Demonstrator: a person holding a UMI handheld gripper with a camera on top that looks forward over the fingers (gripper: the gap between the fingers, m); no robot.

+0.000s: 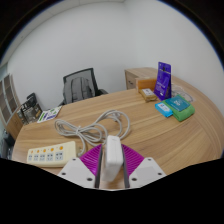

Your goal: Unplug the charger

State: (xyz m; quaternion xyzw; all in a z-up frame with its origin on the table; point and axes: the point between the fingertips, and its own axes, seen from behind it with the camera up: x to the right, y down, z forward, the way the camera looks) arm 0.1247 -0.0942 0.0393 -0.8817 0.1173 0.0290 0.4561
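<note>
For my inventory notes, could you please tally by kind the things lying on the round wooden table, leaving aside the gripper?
Power strip: 1
White charger, between the gripper fingers: 1
White cable: 1
Purple upright box: 1
Small flat boxes: 3 (yellowish, blue, green)
Papers or booklets at the far edge: 1 pile, too small to count
Total: 8

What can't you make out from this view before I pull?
- Charger: its lower end is hidden between the claw pads, so contact is unclear.
- Power strip: sockets too small to tell what is plugged in.
- Boxes beyond: labels too small to read.
</note>
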